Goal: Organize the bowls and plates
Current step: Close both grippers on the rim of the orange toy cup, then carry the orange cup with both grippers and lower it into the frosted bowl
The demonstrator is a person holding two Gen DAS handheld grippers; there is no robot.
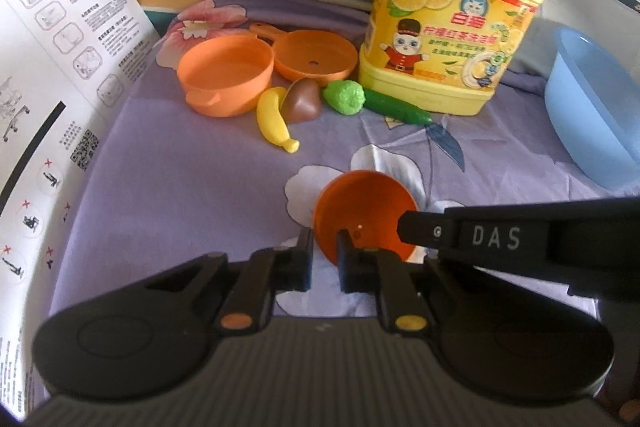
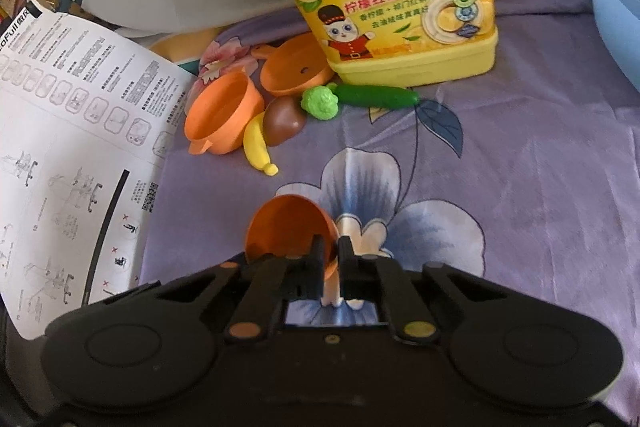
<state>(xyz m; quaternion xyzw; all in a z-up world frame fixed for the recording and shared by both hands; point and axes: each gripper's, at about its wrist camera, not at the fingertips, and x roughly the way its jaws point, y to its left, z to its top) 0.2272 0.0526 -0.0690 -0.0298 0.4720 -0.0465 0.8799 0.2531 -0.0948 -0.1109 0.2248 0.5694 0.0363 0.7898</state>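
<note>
at the far left lies a white instruction sheet with line drawings, a qr code and red crosses; in the right wrist view its top edge reads "full". next to it on the purple flowered bedsheet stands an orange toy pot, with an orange toy pan touching it on its far right. just nearer lie a yellow toy banana, a brown heart-shaped toy, a green toy broccoli and a green toy cucumber, the last against the base of a yellow detergent jug printed with "127克", "白猫" and a cat in a red uniform. a blue basin sits at the far right, pale bedding behind. near the cameras a small orange bowl is tilted on its edge: the left gripper straddles its rim, one finger inside, with a gap showing between fingers and rim, so i cannot tell if it is clamped, while the right gripper, its finger marked "das" in the left view, is closed on the opposite rim.
</note>
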